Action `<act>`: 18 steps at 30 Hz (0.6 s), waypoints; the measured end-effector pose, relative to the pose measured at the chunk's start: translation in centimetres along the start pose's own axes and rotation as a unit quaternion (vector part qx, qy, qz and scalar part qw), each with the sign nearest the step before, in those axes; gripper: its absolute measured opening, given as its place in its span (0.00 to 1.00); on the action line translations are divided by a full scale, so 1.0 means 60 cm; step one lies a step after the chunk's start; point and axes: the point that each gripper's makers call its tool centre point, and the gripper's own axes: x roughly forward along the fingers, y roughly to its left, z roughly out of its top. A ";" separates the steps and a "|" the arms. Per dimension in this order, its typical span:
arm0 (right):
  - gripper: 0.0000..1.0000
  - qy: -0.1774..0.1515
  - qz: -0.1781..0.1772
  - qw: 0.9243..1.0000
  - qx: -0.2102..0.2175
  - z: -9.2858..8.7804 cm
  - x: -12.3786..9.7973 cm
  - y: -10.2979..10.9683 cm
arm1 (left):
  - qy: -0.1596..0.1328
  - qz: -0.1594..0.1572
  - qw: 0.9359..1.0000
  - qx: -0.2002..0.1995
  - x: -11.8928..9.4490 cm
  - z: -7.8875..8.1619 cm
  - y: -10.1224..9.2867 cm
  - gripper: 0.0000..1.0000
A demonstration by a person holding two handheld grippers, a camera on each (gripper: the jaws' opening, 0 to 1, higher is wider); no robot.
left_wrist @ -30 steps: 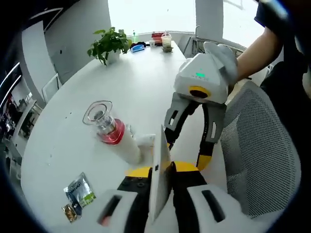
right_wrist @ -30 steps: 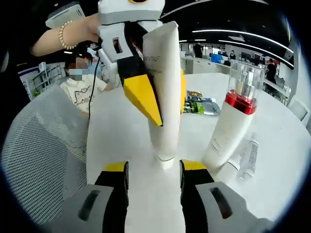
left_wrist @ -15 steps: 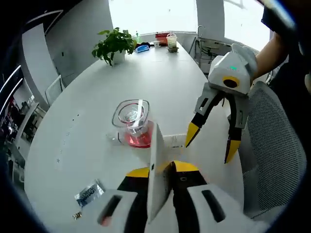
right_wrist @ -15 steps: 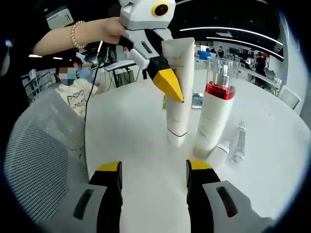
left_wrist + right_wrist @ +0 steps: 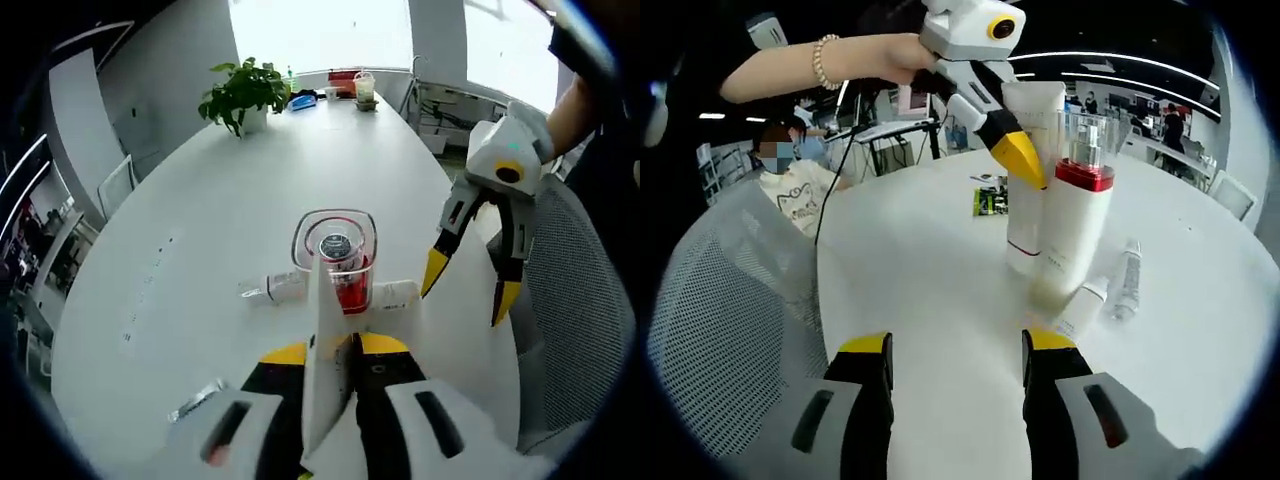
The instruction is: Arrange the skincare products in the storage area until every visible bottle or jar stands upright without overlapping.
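table: white, wide bare top on every side of the cluster, edge toward the mesh chair (nearest limit).
white tube: upright, cap end down on the table, pinched flat at its top by the left gripper, jaws clamped on it; just beside and behind the pump bottle, possibly touching (cannot tell).
pump bottle: upright, red collar, clear cap, long axis vertical, between the tube and the lying items.
lying tubes: two small ones and flat on the table just beyond the bottle's base, long axes along the surface, still to be stood up, judging by the task.
right gripper: jaws apart, holding nothing, low over bare table, pointed at the cluster; nearer free tool for the lying tubes.
sachet: flat, behind the tube.
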 end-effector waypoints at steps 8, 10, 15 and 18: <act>0.51 -0.002 -0.002 1.000 0.006 0.003 0.005 -0.002 | -0.003 -0.002 1.000 -0.003 0.000 0.001 -0.002 0.17; 0.52 -0.002 -0.002 1.000 0.005 0.004 0.005 -0.002 | -0.005 -0.001 1.000 -0.008 -0.001 0.000 -0.001 0.17; 0.54 -0.015 0.000 1.000 0.018 0.013 0.002 -0.001 | -0.003 0.005 1.000 -0.017 0.001 -0.005 0.001 0.19; 0.55 -0.016 0.002 1.000 0.021 0.012 0.003 0.001 | 0.008 0.012 1.000 -0.025 -0.004 -0.015 0.002 0.24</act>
